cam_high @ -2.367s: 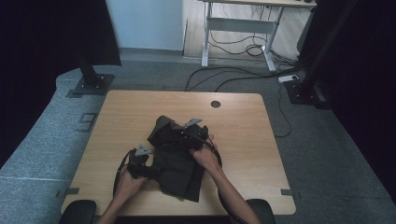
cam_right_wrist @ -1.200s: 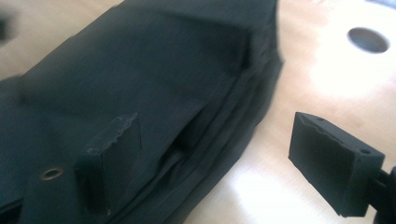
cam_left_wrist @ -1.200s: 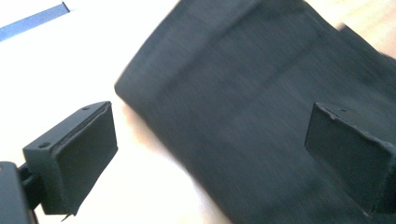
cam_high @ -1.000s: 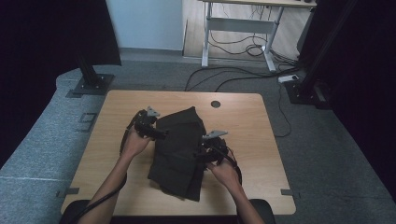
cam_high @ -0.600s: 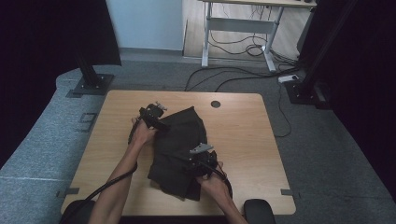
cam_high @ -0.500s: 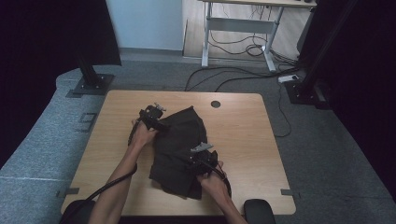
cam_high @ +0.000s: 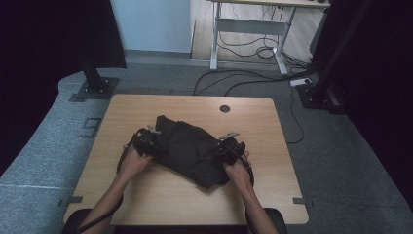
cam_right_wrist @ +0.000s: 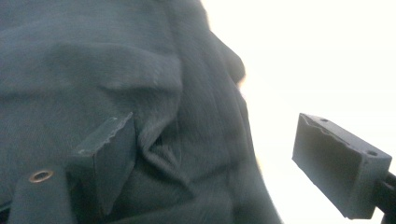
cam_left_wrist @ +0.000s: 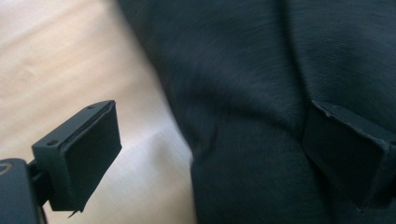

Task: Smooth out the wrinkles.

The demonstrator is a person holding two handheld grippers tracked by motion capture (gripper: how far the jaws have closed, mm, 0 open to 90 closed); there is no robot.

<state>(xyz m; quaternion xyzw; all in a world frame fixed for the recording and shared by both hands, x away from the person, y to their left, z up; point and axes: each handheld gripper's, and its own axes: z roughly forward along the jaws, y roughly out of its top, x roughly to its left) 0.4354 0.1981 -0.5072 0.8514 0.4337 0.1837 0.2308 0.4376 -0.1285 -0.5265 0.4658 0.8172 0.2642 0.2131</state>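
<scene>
Crumpled matte black cloth [cam_high: 187, 148] lies on smooth pale wooden table [cam_high: 146, 190].

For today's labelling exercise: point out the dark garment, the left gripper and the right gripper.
dark garment [cam_high: 187, 148], high view, middle of the cloth.
left gripper [cam_high: 157, 145], high view, between its fingertips at the cloth's left edge.
right gripper [cam_high: 219, 152], high view, between its fingertips at the cloth's right edge.

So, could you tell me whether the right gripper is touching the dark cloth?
Touching: in the right gripper view, one jaw of the right gripper presses into the dark cloth; the other stands clear over the table.
</scene>
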